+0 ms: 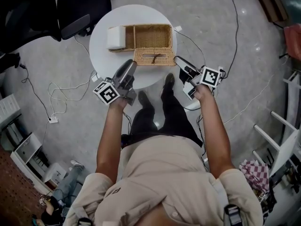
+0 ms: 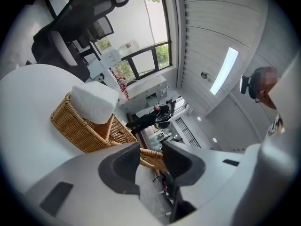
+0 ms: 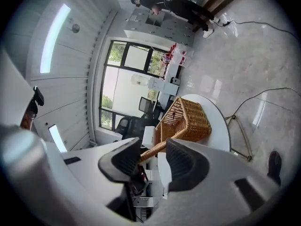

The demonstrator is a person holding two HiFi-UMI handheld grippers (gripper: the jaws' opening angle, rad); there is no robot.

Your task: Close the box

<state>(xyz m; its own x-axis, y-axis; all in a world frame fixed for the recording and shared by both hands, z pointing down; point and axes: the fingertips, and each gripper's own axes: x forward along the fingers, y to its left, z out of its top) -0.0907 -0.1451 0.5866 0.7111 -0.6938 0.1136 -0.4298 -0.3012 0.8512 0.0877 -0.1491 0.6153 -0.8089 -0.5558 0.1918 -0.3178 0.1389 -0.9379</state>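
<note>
Both grippers gape wide and grip nothing: left gripper [image 1: 129, 67] and right gripper [image 1: 180, 63] flank the lid [image 1: 153, 56], with the box [image 1: 152, 36] just ahead on the counter [image 1: 100, 45].

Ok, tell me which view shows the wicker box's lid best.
The head view: the lid shows whole from above, lying open, with its handle visible. The left gripper view catches only a wicker sliver of it. The right gripper view shows just its edge-on rim.
</note>
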